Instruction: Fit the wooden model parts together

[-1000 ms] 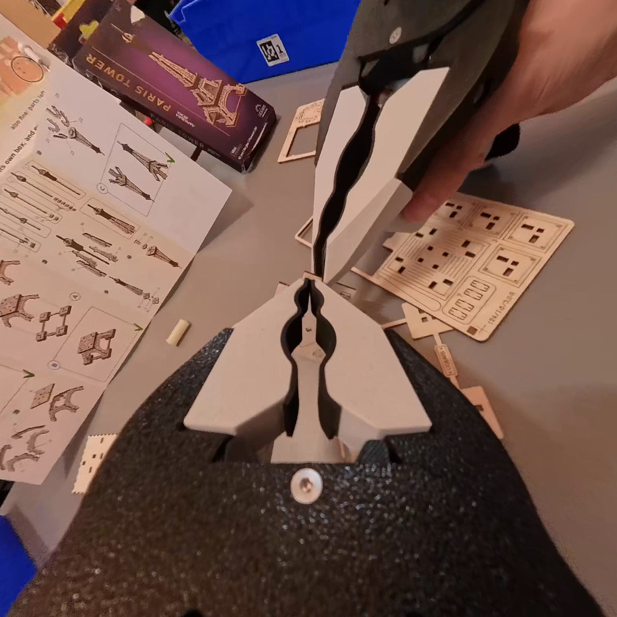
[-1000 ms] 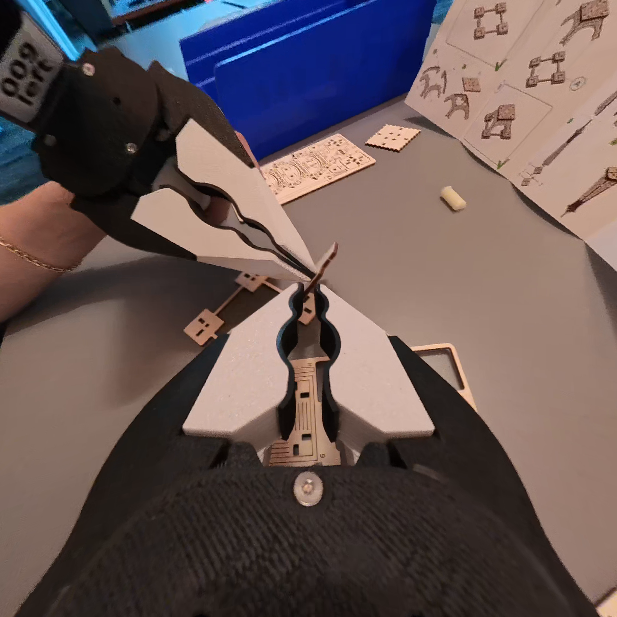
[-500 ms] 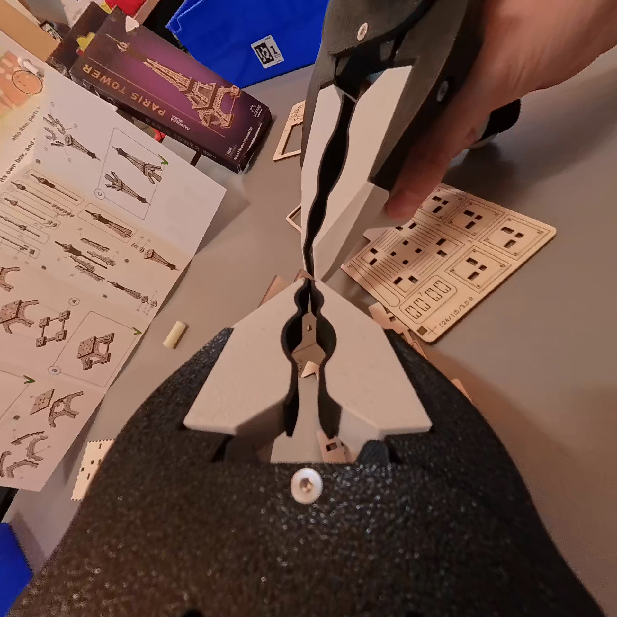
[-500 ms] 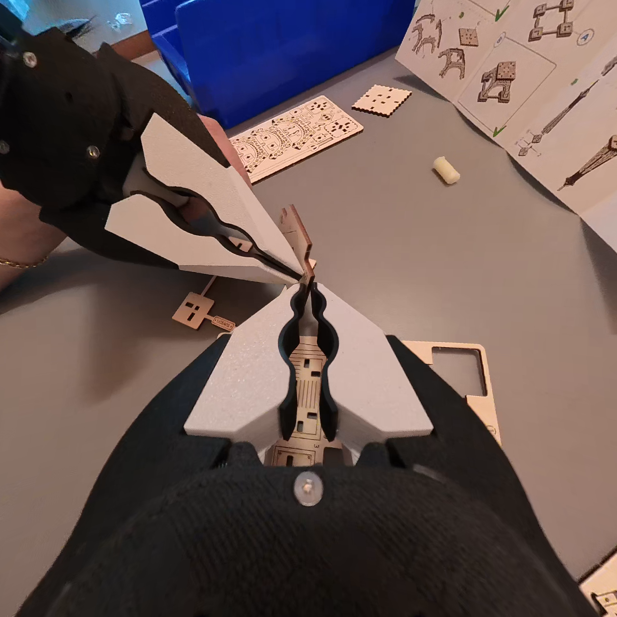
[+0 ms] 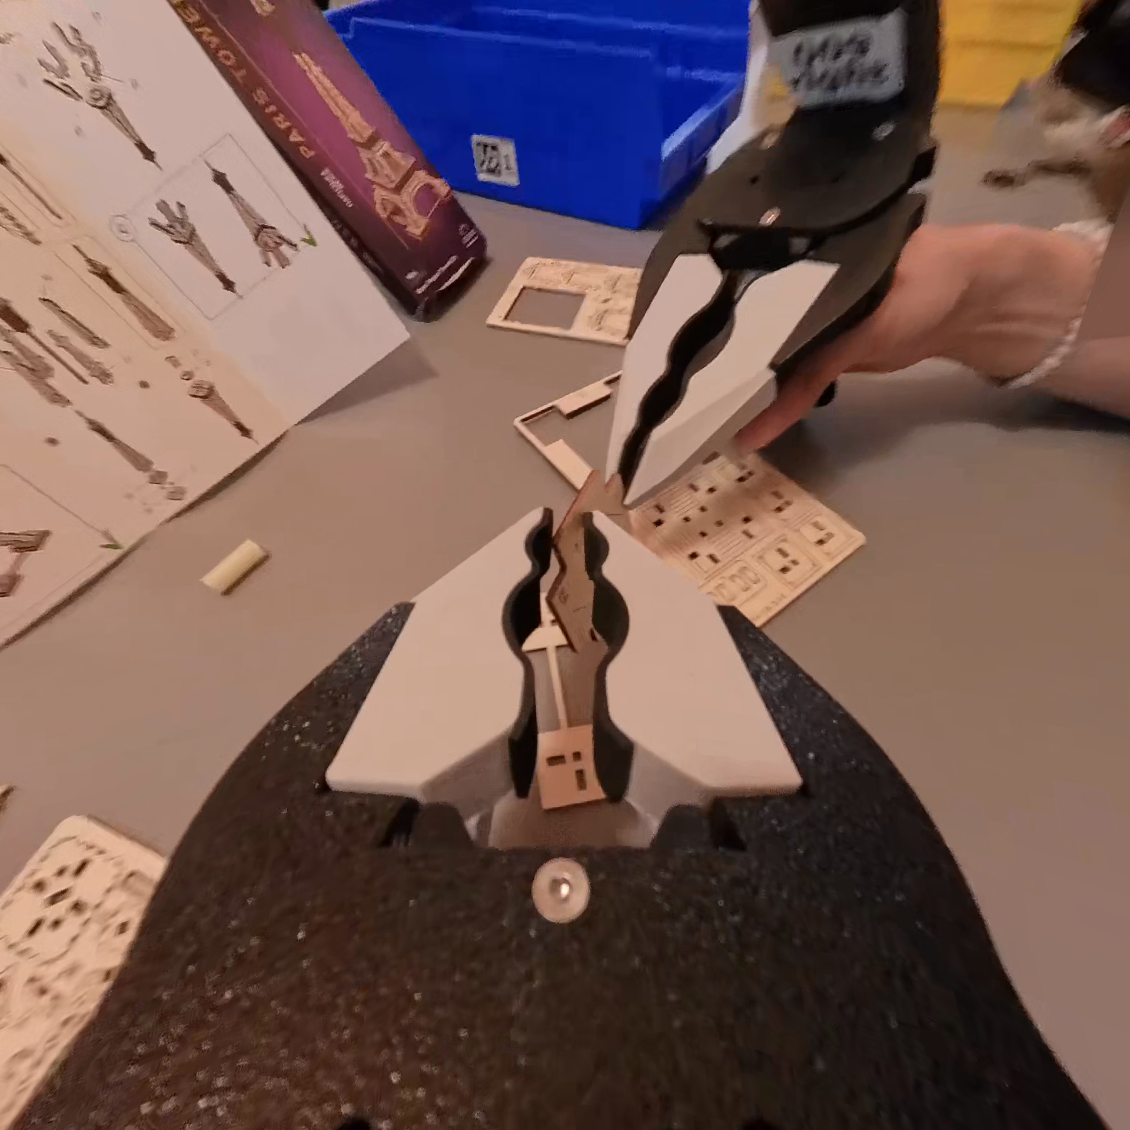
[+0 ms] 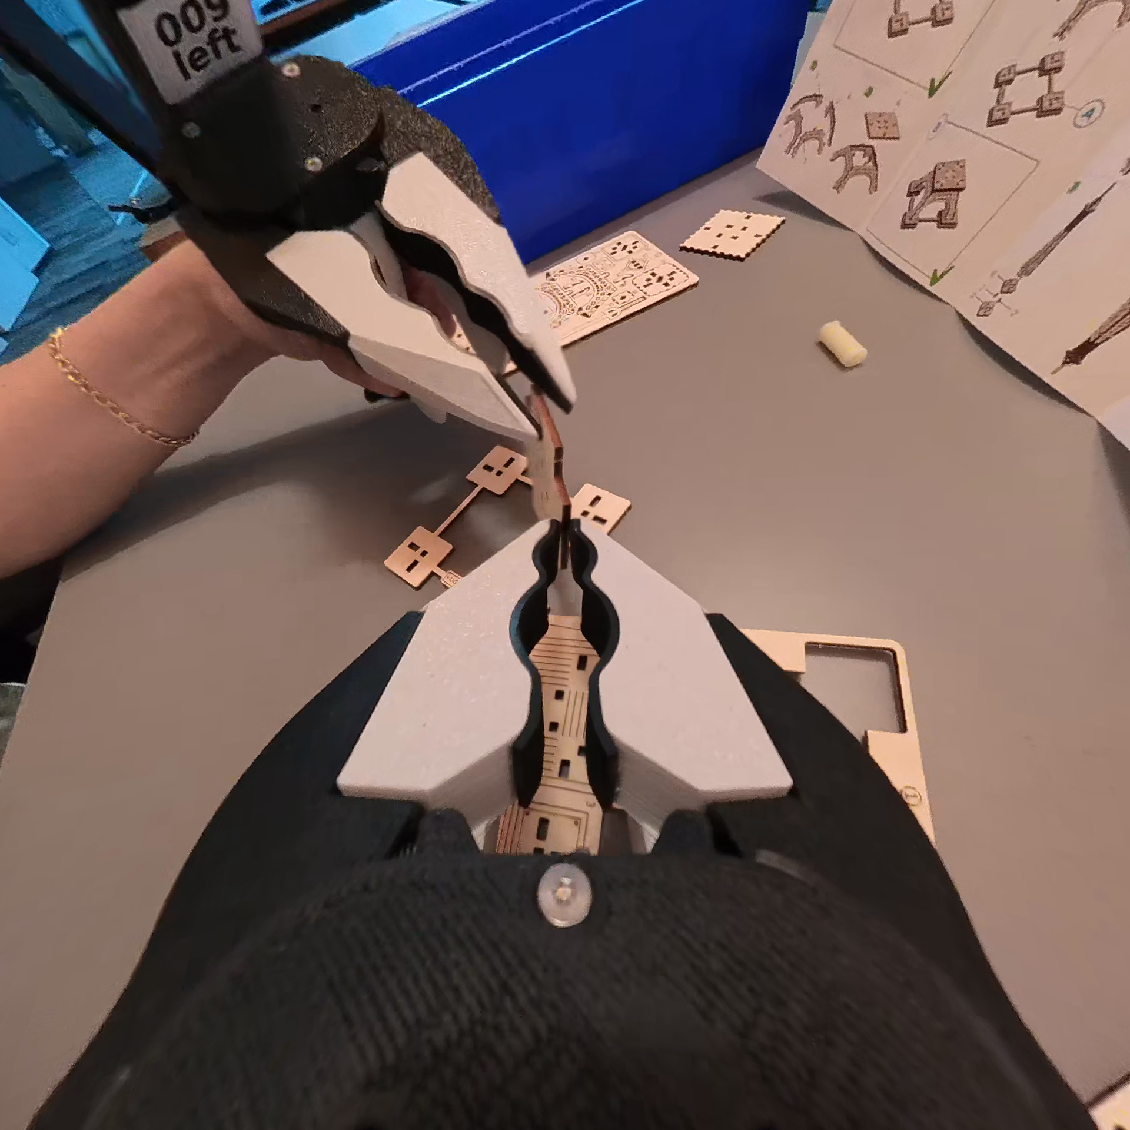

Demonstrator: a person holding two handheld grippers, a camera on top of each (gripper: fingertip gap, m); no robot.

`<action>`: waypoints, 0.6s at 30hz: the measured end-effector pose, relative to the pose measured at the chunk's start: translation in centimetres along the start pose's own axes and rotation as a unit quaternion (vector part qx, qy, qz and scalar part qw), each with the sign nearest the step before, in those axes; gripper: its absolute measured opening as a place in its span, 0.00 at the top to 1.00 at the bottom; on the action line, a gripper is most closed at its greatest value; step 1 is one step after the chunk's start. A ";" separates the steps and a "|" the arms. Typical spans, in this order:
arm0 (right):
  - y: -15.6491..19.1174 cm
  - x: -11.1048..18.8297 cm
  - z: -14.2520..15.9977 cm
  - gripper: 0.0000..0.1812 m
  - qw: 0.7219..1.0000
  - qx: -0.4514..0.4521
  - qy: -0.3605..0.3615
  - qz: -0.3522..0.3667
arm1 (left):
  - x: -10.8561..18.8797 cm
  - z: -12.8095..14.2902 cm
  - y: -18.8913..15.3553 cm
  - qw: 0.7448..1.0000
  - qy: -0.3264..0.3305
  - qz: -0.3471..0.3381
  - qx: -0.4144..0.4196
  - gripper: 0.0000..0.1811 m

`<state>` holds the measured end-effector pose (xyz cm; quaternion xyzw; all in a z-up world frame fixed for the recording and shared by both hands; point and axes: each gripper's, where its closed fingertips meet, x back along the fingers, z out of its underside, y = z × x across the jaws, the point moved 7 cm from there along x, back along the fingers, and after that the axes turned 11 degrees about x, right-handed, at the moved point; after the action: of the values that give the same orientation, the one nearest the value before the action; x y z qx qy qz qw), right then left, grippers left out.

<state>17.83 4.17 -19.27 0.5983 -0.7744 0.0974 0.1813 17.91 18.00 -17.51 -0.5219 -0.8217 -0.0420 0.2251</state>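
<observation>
Grey surface [image 5: 379, 428] carries cut plywood sheets, an instruction sheet [image 5: 122, 275] at 10 o'clock and a blue bin [image 5: 550, 110] at 12 o'clock. Left gripper [image 5: 565, 538] jaws closed on a thin wooden part [image 5: 572, 596]; right gripper [image 6: 562, 538] jaws closed on its own wooden piece [image 6: 547, 471]. Half a second ago the tips nearly touched; both now sit higher and slightly apart, parts meeting edge to edge, apparently unseated. Only the right wrist view shows the dumbbell-shaped offcut [image 6: 455, 532] at 10 o'clock.
</observation>
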 end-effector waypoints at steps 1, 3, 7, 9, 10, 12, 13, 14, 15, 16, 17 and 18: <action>-0.1 0.1 -0.1 0.99 1.000 -0.006 -0.007 -0.002 | 0.2 -0.1 -0.1 0.999 -0.014 0.025 0.020 0.98; -0.4 0.5 -0.2 0.96 0.999 -0.021 -0.026 -0.002 | 0.4 -0.2 0.0 0.995 -0.042 0.059 0.072 1.00; -0.6 1.2 -0.5 0.89 0.996 -0.043 -0.069 -0.026 | 1.2 -0.3 0.5 0.969 -0.121 0.134 0.171 1.00; -0.2 1.5 -1.1 0.87 0.990 -0.049 -0.115 -0.062 | 1.6 -0.6 0.5 0.949 -0.152 0.179 0.209 1.00; 0.1 1.7 -1.4 0.89 0.984 -0.056 -0.143 -0.087 | 1.7 -0.7 0.4 0.942 -0.166 0.196 0.217 1.00; 0.5 1.8 -2.0 0.95 0.975 -0.070 -0.178 -0.117 | 2.0 -1.0 0.2 0.930 -0.186 0.221 0.227 1.00; 0.7 1.9 -2.2 0.96 0.972 -0.066 -0.188 -0.121 | 2.1 -1.3 0.2 0.925 -0.197 0.229 0.230 1.00; 0.8 2.0 -2.4 0.96 0.970 -0.062 -0.202 -0.122 | 2.2 -1.4 0.1 0.922 -0.205 0.233 0.233 1.00; 0.9 2.1 -2.6 0.95 0.967 -0.061 -0.216 -0.121 | 2.3 -1.6 0.1 0.918 -0.213 0.238 0.235 1.00; 1.0 2.1 -2.7 0.95 0.963 -0.065 -0.229 -0.123 | 2.3 -1.7 0.0 0.913 -0.222 0.242 0.240 1.00; 0.9 2.0 -2.8 0.94 0.961 -0.074 -0.239 -0.120 | 2.3 -1.8 0.0 0.909 -0.228 0.247 0.247 1.00; 0.9 2.0 -3.0 0.94 0.956 -0.084 -0.257 -0.116 | 2.2 -1.8 -0.1 0.906 -0.229 0.252 0.253 1.00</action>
<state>17.07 3.72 -15.69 0.6719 -0.7251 -0.1463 0.0359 17.65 19.24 -14.94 -0.6328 -0.6745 0.3459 0.1580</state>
